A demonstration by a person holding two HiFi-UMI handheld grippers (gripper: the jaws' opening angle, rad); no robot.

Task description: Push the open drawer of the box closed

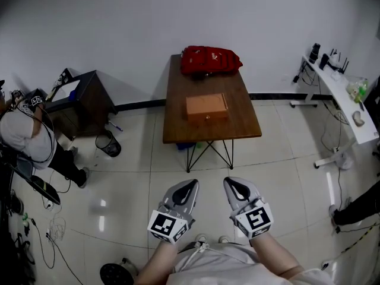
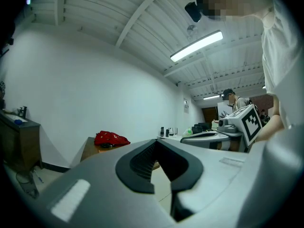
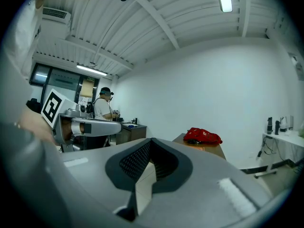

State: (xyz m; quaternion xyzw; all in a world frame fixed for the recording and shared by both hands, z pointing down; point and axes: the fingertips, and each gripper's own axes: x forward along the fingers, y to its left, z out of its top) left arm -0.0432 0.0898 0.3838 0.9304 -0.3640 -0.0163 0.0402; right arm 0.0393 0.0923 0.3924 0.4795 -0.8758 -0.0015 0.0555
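An orange-brown wooden box [image 1: 206, 107] with a small knob on its front drawer sits in the middle of a dark wooden table [image 1: 178, 129]. I cannot tell from here how far the drawer stands out. My left gripper [image 1: 191, 186] and right gripper [image 1: 230, 184] hover side by side close to my body, over the tiled floor and well short of the table. Both point toward the table with jaws together and nothing in them. In the left gripper view the shut left gripper [image 2: 157, 142] hides most of the box. The right gripper [image 3: 151, 140] looks the same in its own view.
A red bag [image 1: 210, 60] lies at the table's far end against the white wall. A dark cabinet [image 1: 83, 94] and a person [image 1: 27, 135] are at the left, a black bin [image 1: 110, 145] beside them. A white desk [image 1: 344, 100] stands at the right.
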